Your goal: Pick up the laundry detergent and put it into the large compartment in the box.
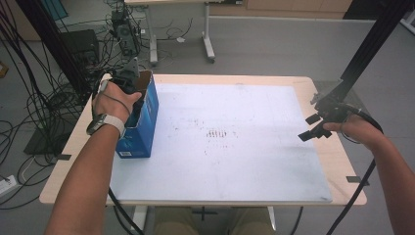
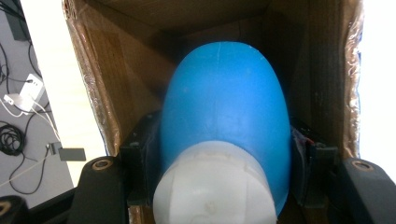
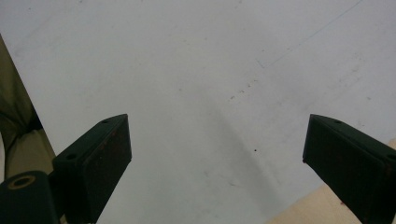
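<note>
Cardboard is showing brown on the inner walls of the blue box (image 1: 142, 122), which is standing open-topped at the left edge of the table (image 1: 244, 78), on the white mat (image 1: 220, 142) that is covering most of the tabletop. The left gripper (image 1: 128, 78) is reaching down into the mouth of that box, with the person's left hand (image 1: 113, 100) wrapped around its body and a watch on the wrist. In the left gripper view the left gripper (image 2: 224, 154) is clamping a blue bottle (image 2: 224, 107) between its two black jaws, one pressing on each flank of the bottle, so the jaws are closed on it. The bottle is sitting inside the box (image 2: 102, 93), its rounded blue end pointing deeper into the carton and its white cap (image 2: 212, 186) lying nearest the camera. The brown walls are surrounding the bottle on both sides and above, with some room left around it.

At the right edge of the table the right gripper (image 1: 313, 127) is hovering in the person's right hand (image 1: 357, 129), well apart from the box. Its jaws are standing wide apart with nothing between them. In the right gripper view the right gripper (image 3: 217, 154) is looking down on the bare, lightly scuffed mat (image 3: 210, 70), and a sliver of the wooden table (image 3: 308, 210) is showing at the lower right.
</note>
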Demonstrator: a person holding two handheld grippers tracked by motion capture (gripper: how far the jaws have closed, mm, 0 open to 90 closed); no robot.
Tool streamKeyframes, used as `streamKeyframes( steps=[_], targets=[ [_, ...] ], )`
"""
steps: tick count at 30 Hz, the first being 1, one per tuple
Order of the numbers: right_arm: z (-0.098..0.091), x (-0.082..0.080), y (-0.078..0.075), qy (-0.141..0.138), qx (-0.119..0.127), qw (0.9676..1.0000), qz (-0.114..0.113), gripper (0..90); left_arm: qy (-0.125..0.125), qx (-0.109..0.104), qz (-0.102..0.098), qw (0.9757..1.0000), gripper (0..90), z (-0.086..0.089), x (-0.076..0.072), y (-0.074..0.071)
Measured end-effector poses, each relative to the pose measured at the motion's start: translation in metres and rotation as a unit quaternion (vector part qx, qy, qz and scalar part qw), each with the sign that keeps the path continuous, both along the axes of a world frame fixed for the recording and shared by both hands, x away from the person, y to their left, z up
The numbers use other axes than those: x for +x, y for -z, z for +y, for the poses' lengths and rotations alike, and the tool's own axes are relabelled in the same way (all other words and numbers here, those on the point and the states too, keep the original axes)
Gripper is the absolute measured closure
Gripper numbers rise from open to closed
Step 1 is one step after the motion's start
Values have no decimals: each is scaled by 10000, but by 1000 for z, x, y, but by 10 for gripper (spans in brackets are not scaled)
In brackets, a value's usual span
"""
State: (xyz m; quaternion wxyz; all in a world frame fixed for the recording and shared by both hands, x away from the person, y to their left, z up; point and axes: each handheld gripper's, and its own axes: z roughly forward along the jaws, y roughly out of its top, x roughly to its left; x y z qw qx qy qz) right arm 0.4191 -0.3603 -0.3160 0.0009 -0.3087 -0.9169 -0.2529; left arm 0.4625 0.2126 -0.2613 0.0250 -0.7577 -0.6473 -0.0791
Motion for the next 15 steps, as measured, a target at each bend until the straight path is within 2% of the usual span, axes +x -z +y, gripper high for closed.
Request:
streamKeyframes(
  steps=[15],
  targets=[
    [-1, 0, 1, 7, 8, 10000, 2, 76, 10, -2, -14, 10000, 380, -1, 0, 0]
  ],
)
